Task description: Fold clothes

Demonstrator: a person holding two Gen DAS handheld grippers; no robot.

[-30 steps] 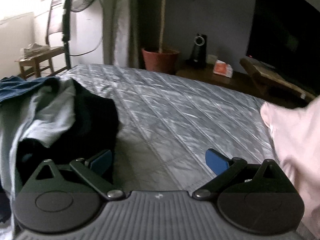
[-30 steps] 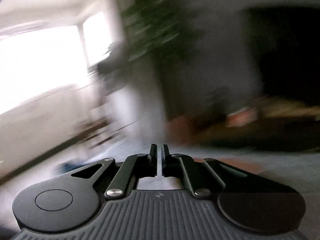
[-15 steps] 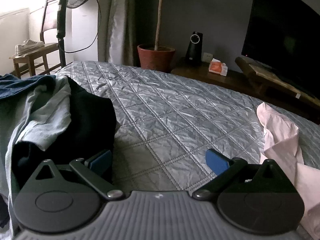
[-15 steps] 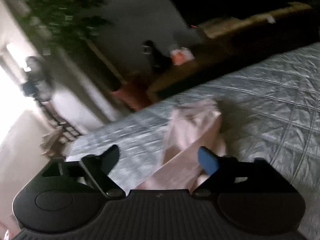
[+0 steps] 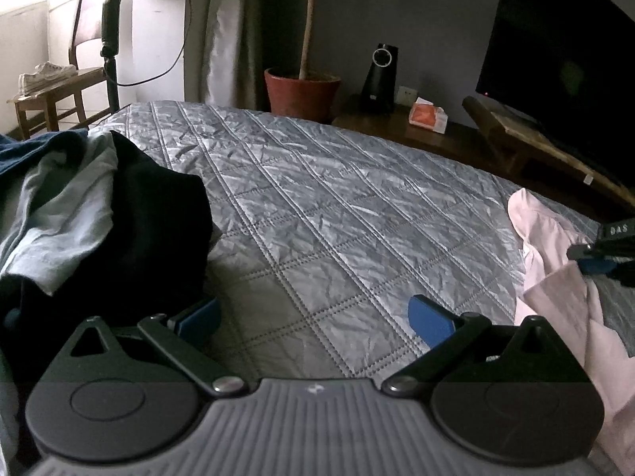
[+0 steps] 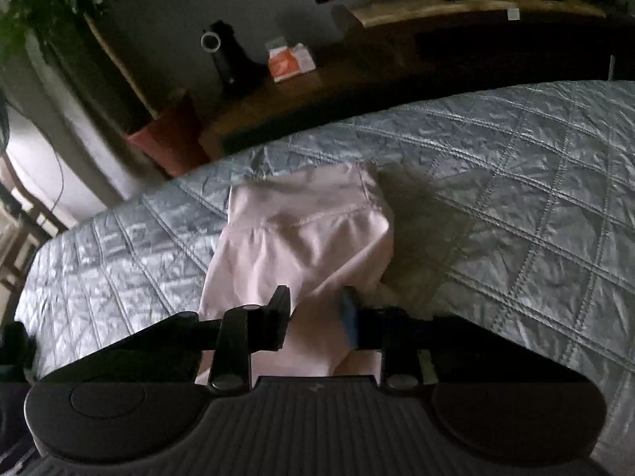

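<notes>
A pale pink garment (image 6: 301, 238) lies crumpled on the grey quilted bedspread (image 6: 516, 198). My right gripper (image 6: 317, 313) points down at its near end, jaws closing, with pink fabric filling the gap between the pads. In the left wrist view the pink garment (image 5: 555, 317) sits at the right edge, and the right gripper (image 5: 595, 261) pinches a raised fold of it. My left gripper (image 5: 313, 317) hangs open over bare bedspread (image 5: 337, 206), nothing between its blue pads. A heap of black, light grey-blue and navy clothes (image 5: 119, 214) lies just left of it.
Beyond the bed's far edge stand a potted plant (image 5: 301, 95), a low wooden bench with a black speaker (image 5: 379, 79) and an orange tissue box (image 5: 428, 117), and a dark TV (image 5: 563, 59). A fan stand (image 5: 109, 39) and a chair holding shoes (image 5: 47, 75) are at far left.
The right gripper swung down from facing the room, opened, and has closed in around the pink garment. The garment settled on the bed. The left gripper has stayed open and barely moved.
</notes>
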